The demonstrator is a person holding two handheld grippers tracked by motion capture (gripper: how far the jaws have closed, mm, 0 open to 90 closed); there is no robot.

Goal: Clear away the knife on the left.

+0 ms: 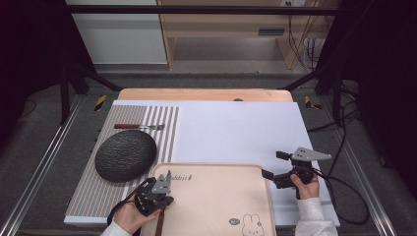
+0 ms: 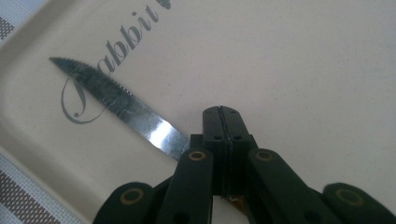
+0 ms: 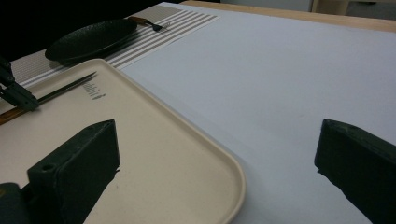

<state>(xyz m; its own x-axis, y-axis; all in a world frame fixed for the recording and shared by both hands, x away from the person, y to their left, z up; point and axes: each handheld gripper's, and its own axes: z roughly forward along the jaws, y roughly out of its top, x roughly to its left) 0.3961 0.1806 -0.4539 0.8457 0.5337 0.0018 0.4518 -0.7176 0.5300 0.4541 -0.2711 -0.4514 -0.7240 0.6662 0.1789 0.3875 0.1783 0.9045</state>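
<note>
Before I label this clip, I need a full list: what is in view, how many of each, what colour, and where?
Knife: one, silver serrated blade and brown handle, lying on the tray's near left part, clamped at the handle by the left gripper.
Tray: one, cream with a rabbit print, at the near middle of the table.
Plate: one, dark and textured, on the striped mat left of the tray.
Fork: one, brown handle and metal tines, on the mat beyond the plate.
Striped mat: one, grey and white, left side.
White sheet: one, covering the table.
Table: one, light wood.
Left gripper: one, black, jaws shut, over the tray.
Right gripper: one, black, jaws open, right of the tray.
</note>
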